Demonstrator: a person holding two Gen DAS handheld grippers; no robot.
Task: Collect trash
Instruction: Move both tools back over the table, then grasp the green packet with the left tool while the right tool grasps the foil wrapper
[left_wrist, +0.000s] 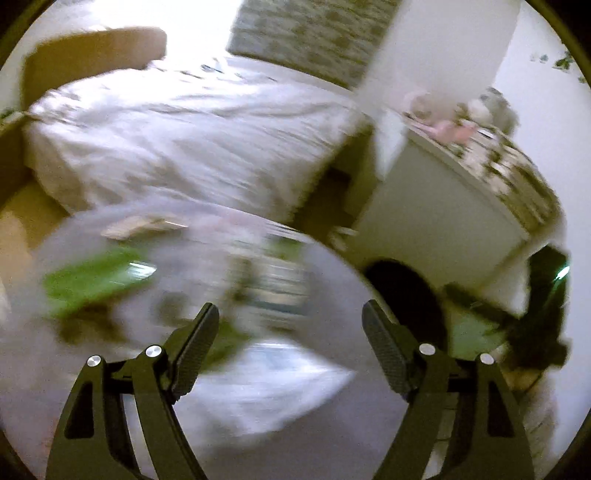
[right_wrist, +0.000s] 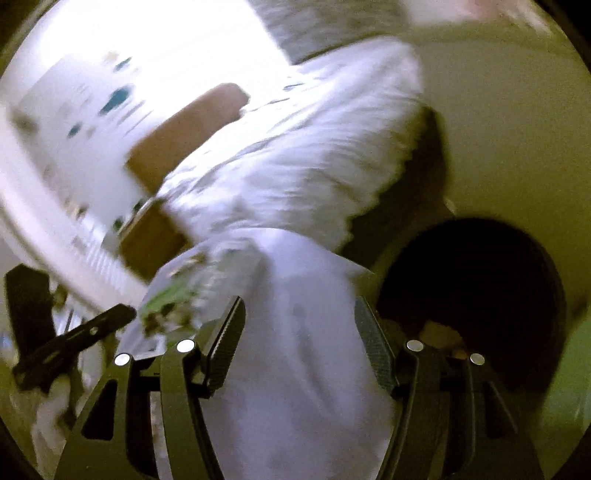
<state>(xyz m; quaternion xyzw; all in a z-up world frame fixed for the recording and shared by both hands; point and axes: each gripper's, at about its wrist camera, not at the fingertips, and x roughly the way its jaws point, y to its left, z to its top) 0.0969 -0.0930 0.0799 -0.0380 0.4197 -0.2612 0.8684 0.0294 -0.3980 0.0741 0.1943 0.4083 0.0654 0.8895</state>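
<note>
Two pairs of tongs stand spread over a translucent white trash bag (left_wrist: 229, 332), and neither one pinches it. The left tongs (left_wrist: 290, 315) hover above the bag, where blurred green trash (left_wrist: 88, 280) shows through the plastic. The right tongs (right_wrist: 299, 314) have the bag's white plastic (right_wrist: 295, 350) between the fingers, but the pads do not press it. Both point downward at a slant. Behind lies a bed (left_wrist: 177, 140) with a white cover.

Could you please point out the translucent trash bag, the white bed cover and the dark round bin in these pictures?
trash bag (left_wrist: 155, 280): left wrist view, on its clear side over the green trash inside.
bed cover (left_wrist: 177, 140): left wrist view, on its rumpled top.
dark round bin (right_wrist: 476, 280): right wrist view, on its dark opening.
</note>
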